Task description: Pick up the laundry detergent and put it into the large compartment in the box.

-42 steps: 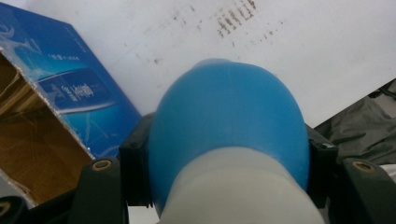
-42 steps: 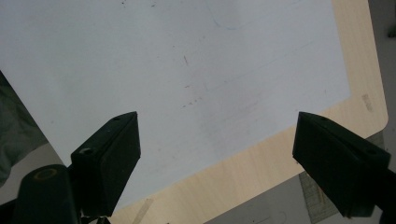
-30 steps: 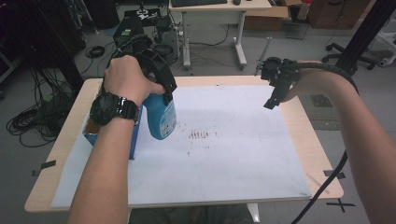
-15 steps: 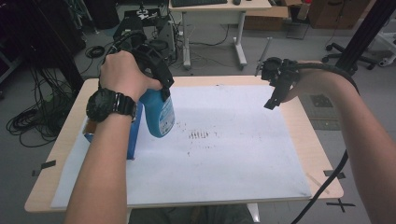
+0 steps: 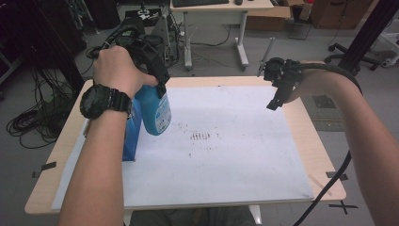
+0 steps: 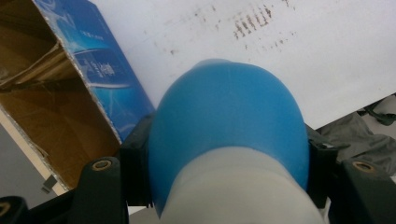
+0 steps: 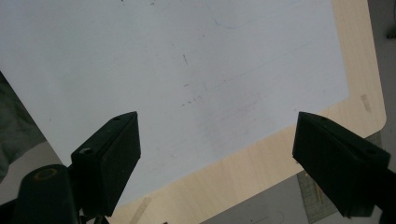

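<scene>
Blue bottle, pinched in the left gripper, had risen slightly at the frame's left, clear of the open box, while the right gripper hovered spread and empty.

The right tongs hang with jaws spread wide apart, nothing between them. Below lies a white sheet with faint smudges, covering the wooden counter, whose rounded corner shows at right.
</scene>
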